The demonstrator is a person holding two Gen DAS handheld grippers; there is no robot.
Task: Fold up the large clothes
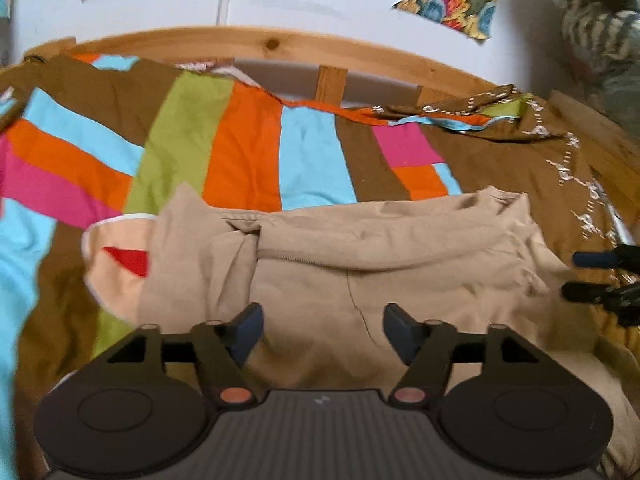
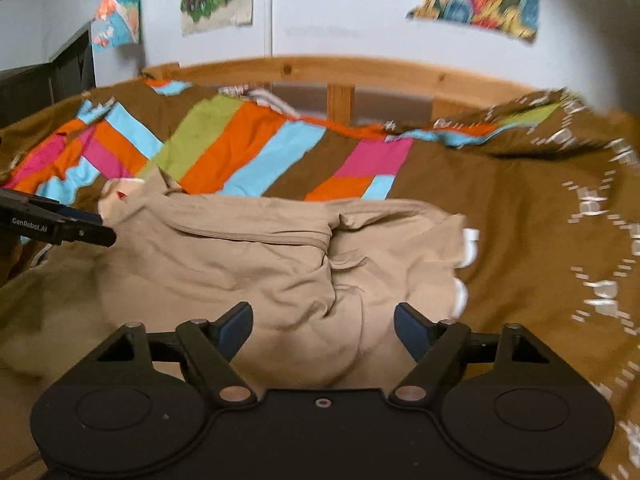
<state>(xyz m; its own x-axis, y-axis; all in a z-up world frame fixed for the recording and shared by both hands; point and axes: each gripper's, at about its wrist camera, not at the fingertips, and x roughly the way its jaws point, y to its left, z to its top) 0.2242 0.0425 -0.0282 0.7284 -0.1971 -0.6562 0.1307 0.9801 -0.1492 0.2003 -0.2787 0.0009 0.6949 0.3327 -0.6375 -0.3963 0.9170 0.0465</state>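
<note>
Both the left gripper point(image 1: 323, 330) and the right gripper point(image 2: 323, 330) stand spread, holding nothing. The beige garment point(image 1: 360, 264) lies bunched directly ahead of both. Risk: a pinch could catch several layers, dragging the fold askew on the patchwork cover point(image 1: 248, 148).

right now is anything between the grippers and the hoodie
Nothing visible. The left gripper and right gripper both hang open just above the tan hoodie, which lies alone on the striped bedspread.
</note>
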